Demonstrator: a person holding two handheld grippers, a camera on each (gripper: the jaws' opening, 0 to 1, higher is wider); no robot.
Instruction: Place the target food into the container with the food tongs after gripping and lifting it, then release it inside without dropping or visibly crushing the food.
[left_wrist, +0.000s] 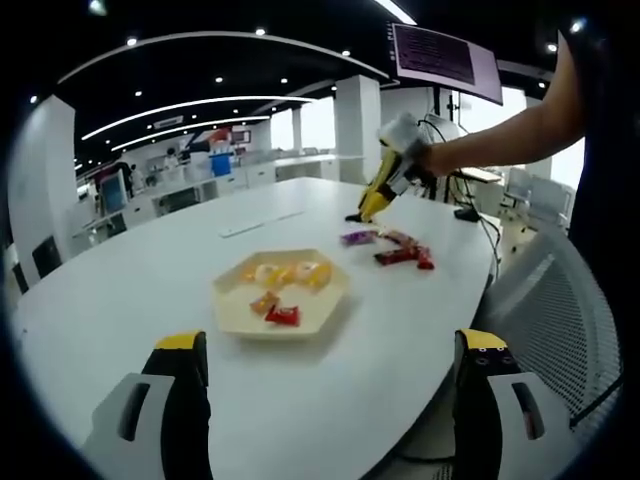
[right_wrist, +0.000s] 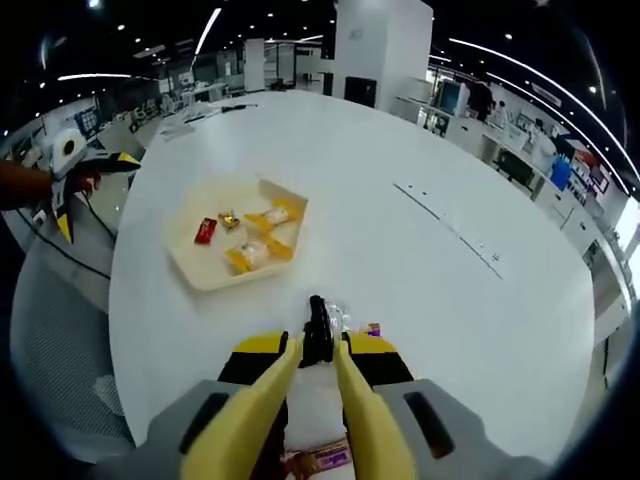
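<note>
A cream hexagonal tray (left_wrist: 328, 305) (right_wrist: 188, 262) lies mid-table and holds several yellow and orange wrapped sweets plus a red one (left_wrist: 283, 316) (right_wrist: 205, 230). Beyond the tray lies a loose pile of wrapped sweets (left_wrist: 398, 250), with a purple one (left_wrist: 357, 237) (right_wrist: 372, 328) nearest the tool. My right gripper (right_wrist: 316, 346) (left_wrist: 384, 188) is shut on black food tongs (right_wrist: 317, 322). The tongs' tip (left_wrist: 355, 216) rests on the table beside a clear-wrapped sweet (right_wrist: 336, 320). My left gripper (left_wrist: 332, 340) stands wide open in front of the tray, holding nothing.
The round white table (left_wrist: 150, 270) drops off close on the right. A mesh chair (left_wrist: 560, 300), cables (left_wrist: 470, 212) and a monitor (left_wrist: 445, 55) stand there. A thin strip (right_wrist: 440, 215) lies further out on the table. A person's forearm (left_wrist: 500, 135) holds the right gripper.
</note>
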